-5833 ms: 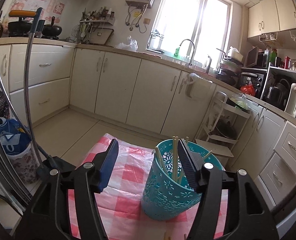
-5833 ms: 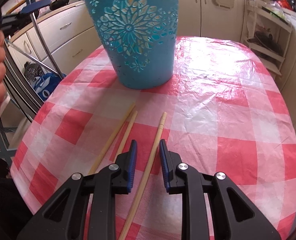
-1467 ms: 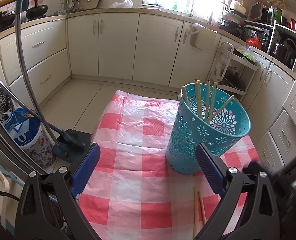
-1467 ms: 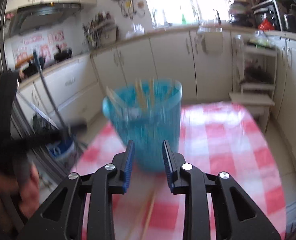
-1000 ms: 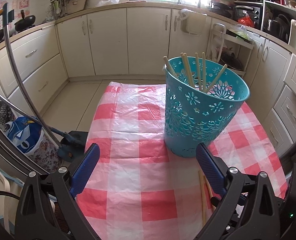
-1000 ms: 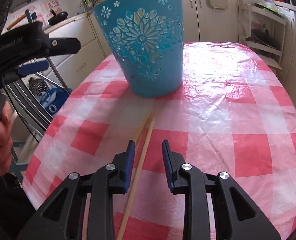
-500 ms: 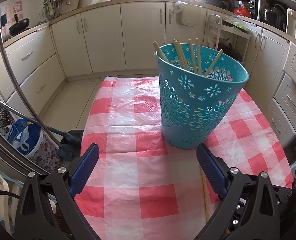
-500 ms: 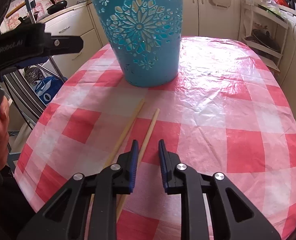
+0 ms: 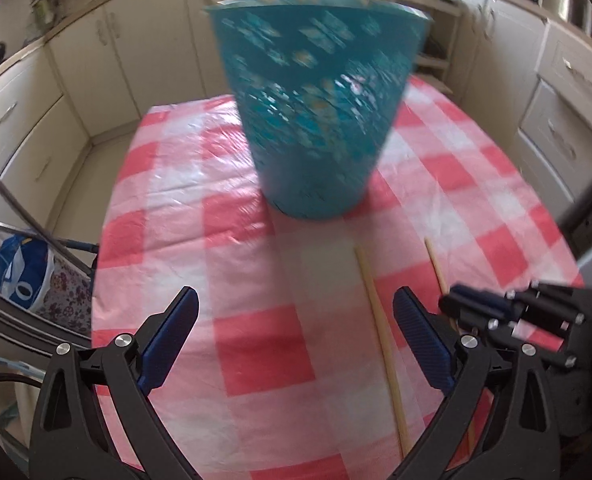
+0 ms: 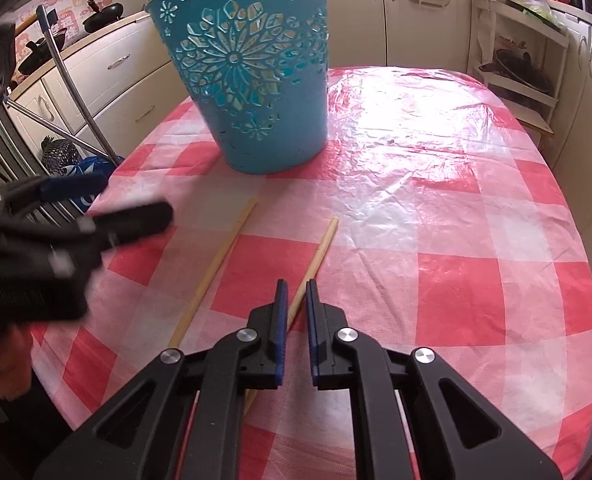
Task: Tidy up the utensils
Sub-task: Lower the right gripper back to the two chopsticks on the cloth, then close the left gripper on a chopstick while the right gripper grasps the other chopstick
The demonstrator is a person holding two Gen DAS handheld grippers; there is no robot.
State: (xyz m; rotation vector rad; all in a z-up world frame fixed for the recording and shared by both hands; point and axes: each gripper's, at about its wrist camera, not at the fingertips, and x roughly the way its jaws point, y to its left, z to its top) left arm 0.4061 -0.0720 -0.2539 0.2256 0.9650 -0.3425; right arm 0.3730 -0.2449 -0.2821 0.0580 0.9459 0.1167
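Straddling a chopstick (image 10: 314,258), my right claw (image 10: 294,292) hides its near end, fingers narrowly apart; left claw (image 9: 293,320) gapes; bin (image 9: 316,120) at 12 blurred.

Blurred left view; glare on tablecloth (image 10: 396,128)

Left wrist view: low over the checked counter (image 9: 255,360), facing the teal basket (image 9: 316,120), close and motion-blurred. Right wrist view: equally low, from further right, facing the same basket (image 10: 255,80), sharp. Shared by both: basket, two loose chopsticks (image 9: 380,328) (image 10: 316,256), each other's gripper at the frame edge.
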